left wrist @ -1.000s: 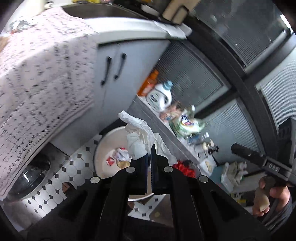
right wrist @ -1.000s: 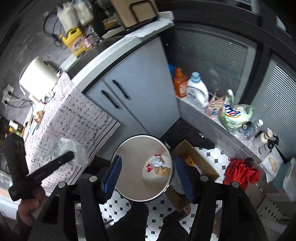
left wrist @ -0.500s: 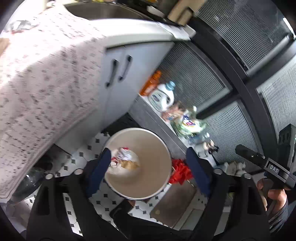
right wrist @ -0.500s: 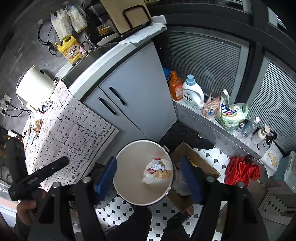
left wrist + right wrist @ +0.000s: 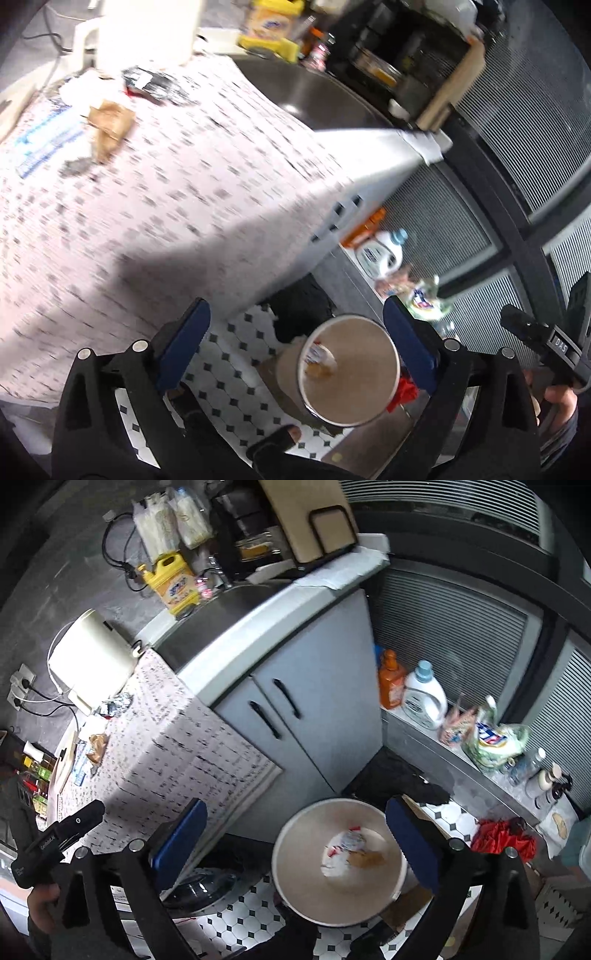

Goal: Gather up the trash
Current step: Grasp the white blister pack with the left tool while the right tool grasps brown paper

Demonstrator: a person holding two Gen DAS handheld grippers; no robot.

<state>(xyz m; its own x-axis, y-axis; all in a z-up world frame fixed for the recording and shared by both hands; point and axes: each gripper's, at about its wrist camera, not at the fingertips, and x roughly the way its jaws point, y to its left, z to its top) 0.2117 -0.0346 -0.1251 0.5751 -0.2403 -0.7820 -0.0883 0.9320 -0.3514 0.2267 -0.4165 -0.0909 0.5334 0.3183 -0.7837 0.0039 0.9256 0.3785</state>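
Note:
A round trash bin [image 5: 365,373] stands on the tiled floor below both grippers, with crumpled white, red and brown trash [image 5: 349,853] lying inside. My left gripper [image 5: 293,314] hangs above the bin beside the table edge, its jaws opening with nothing between them. My right gripper [image 5: 295,808] hovers above the bin [image 5: 306,834], jaws also opening and empty. On the patterned tablecloth [image 5: 166,206] lie a brown paper scrap [image 5: 110,125], a shiny dark wrapper [image 5: 155,85] and white tissue [image 5: 74,88]. The brown scrap [image 5: 98,746] and the foil wrapper [image 5: 116,705] also show in the right wrist view.
A grey cabinet [image 5: 314,701] with a sink stands behind the bin. Detergent bottles [image 5: 424,698] and bags line a low ledge on the right, with a red cloth [image 5: 498,838] below. A white kettle [image 5: 92,664] sits at the table's far end. A person's foot [image 5: 280,439] is near the bin.
My left gripper let go of the white tissue, which dropped into the bin, then opened wide and swung up toward the table. My right gripper's jaws spread wider and it rose slightly.

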